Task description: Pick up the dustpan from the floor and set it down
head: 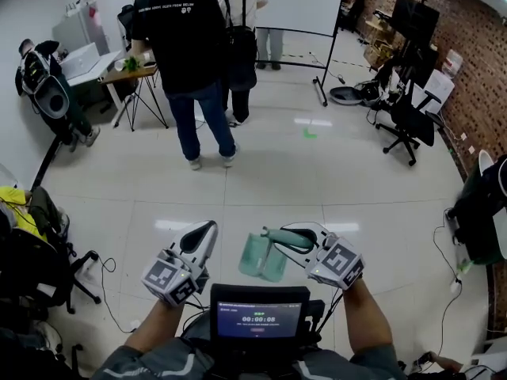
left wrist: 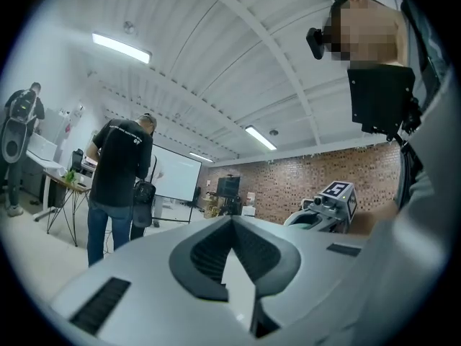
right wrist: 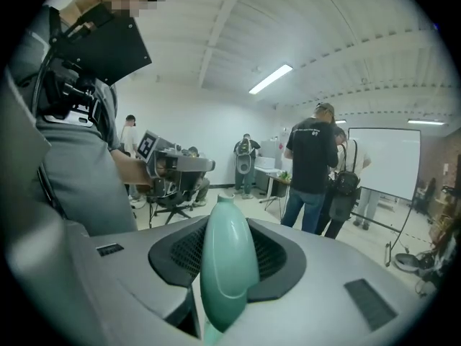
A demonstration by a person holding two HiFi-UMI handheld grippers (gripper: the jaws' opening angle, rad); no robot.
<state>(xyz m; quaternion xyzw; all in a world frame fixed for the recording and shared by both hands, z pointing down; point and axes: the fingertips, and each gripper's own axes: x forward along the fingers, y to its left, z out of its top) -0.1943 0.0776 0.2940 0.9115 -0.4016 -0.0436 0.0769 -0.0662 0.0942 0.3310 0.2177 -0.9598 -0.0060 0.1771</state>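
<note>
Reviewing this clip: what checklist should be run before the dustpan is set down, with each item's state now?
1. Right gripper clamped on dustpan by its handle: ok.
2. Dustpan clear of the floor: ok.
3. Left gripper shut, nothing between its fingers: ok.
4. Bare floor ahead for the set-down: ok.
5. Person in black T-shirt stands well away: ok.
6. Dustpan empty of debris: cannot tell.
</note>
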